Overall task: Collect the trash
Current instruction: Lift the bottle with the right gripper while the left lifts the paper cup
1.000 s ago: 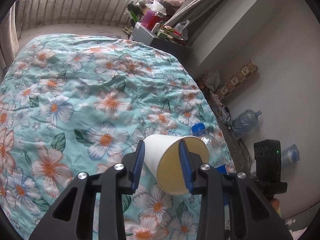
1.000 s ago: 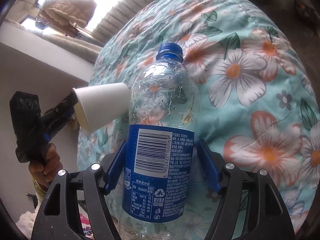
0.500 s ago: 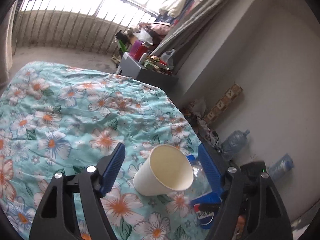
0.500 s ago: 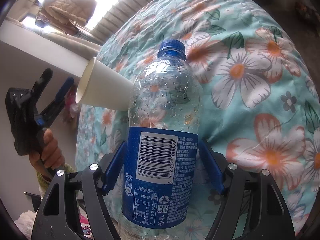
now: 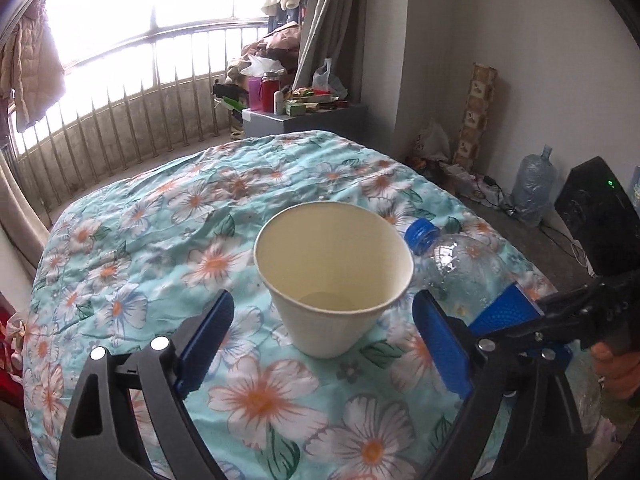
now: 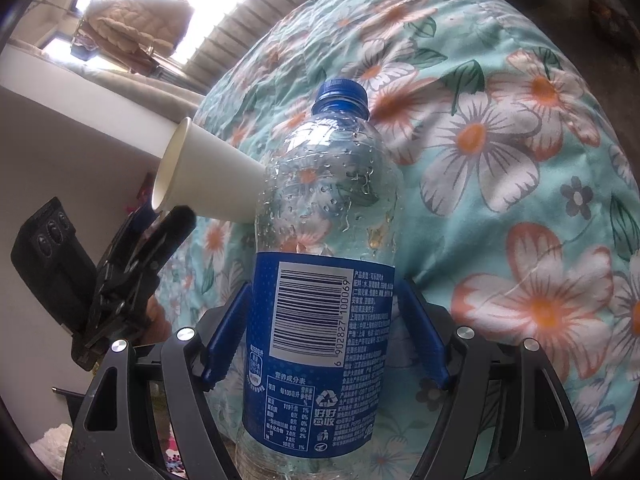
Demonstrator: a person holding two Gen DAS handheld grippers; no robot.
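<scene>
Paper cup (image 5: 334, 276) upright on floral quilt (image 5: 132, 248), touching bottle (image 6: 320, 264).

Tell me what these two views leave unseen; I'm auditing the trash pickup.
- Plastic bottle base: right wrist view, cut off by the bottom edge.
- Paper cup foot: right wrist view, hidden behind the bottle.
- Right gripper pad contact: hidden by the label.
- Shelf clutter: left wrist view, too small.

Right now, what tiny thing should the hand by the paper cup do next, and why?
Probably draw the left gripper straight back. Its jaws are opening and clear of the paper cup, which stands upright on the quilt beside the bottle that the right gripper holds.
</scene>
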